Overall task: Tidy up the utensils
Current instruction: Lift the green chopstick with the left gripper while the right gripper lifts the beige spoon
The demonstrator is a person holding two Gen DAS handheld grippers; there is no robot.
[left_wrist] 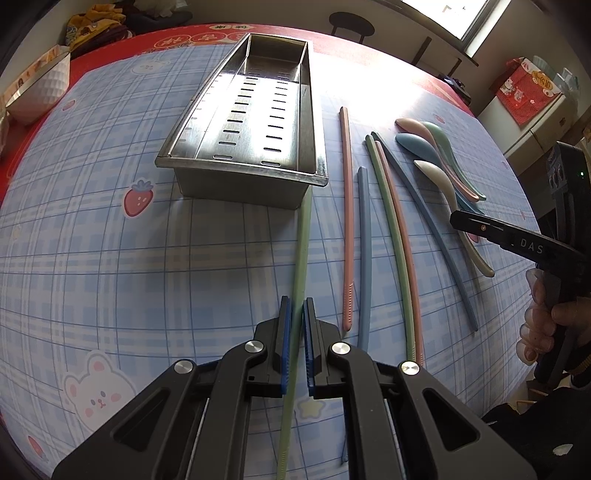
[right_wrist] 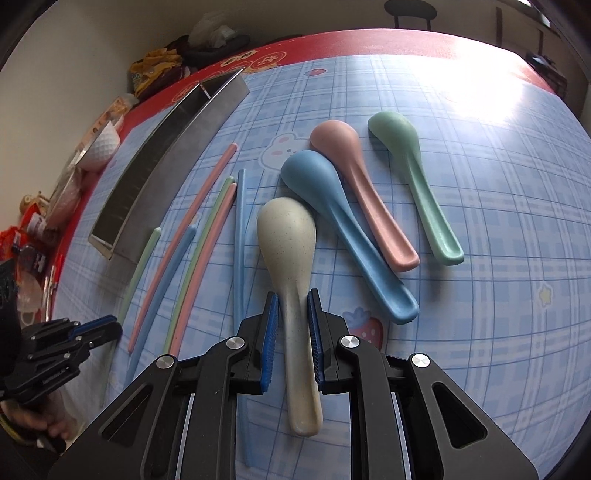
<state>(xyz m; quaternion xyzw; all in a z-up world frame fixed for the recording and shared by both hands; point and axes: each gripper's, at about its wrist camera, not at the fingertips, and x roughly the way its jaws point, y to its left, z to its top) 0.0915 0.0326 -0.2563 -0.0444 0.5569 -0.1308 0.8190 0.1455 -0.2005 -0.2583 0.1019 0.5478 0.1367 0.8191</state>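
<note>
My left gripper (left_wrist: 297, 306) is shut on a green chopstick (left_wrist: 301, 251) that points toward the steel tray (left_wrist: 243, 162). My right gripper (right_wrist: 292, 306) is closed around the handle of the white spoon (right_wrist: 286, 236). The blue spoon (right_wrist: 332, 206), pink spoon (right_wrist: 354, 170) and green spoon (right_wrist: 413, 166) lie bowl-down to its right. Pink, blue and green chopsticks (left_wrist: 347, 221) lie side by side on the cloth between tray and spoons. The right gripper shows at the right edge of the left wrist view (left_wrist: 480, 227); the left gripper shows at lower left of the right wrist view (right_wrist: 99, 328).
The table has a blue plaid cloth (left_wrist: 110, 258) over a red one. A white bowl (left_wrist: 37, 88) stands at the far left edge. Clutter and packets (right_wrist: 33, 229) line the table's left side. A stool (left_wrist: 351, 22) stands beyond the far edge.
</note>
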